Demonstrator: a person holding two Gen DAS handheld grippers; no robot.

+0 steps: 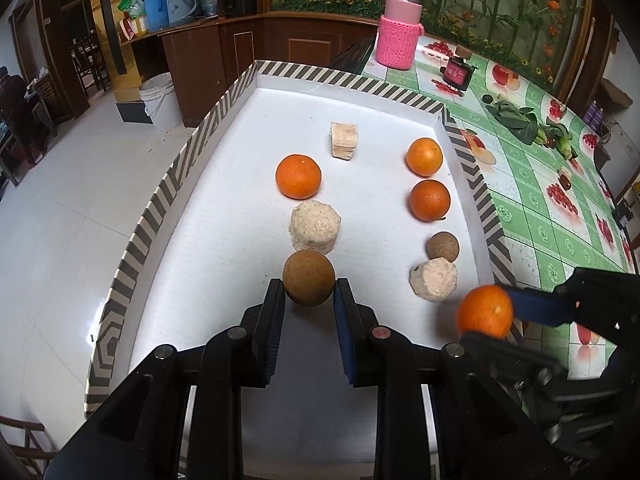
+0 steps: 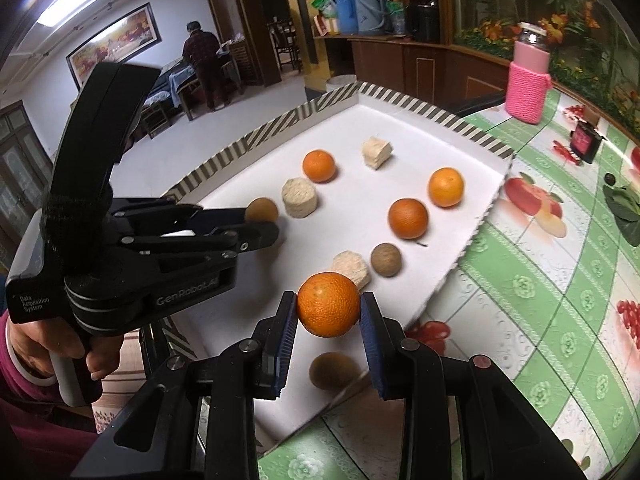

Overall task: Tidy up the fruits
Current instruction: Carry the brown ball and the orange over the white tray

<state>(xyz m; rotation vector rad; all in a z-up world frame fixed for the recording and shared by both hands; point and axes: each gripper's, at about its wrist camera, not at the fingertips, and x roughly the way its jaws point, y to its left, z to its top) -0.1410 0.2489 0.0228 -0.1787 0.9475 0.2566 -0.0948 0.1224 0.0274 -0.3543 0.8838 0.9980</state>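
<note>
Orange and brown fruit sits on a white tray (image 1: 224, 184) with a striped rim, which rests on a table (image 1: 536, 216) covered in a green fruit-print cloth. The left gripper (image 1: 309, 286) pinches a brown round fruit (image 1: 308, 277) between its two pads, near the tray's near edge. The right gripper (image 2: 329, 308) pinches an orange (image 2: 328, 304) over the tray's near right corner; its jaws press on both sides of the fruit.

Along the tray's right edge lie two oranges (image 1: 424, 157) (image 1: 430, 200), a smaller brown fruit (image 1: 443, 246) and a pale chunk (image 1: 433, 279), the last two touching. Toward the middle stand another orange (image 1: 298, 176), a pale round chunk (image 1: 315, 226) just behind the held brown fruit, and a third pale piece (image 1: 343, 140) farther back. A pink knit-sleeved jar (image 1: 400, 26) stands on the table beyond the tray's far right corner.
</note>
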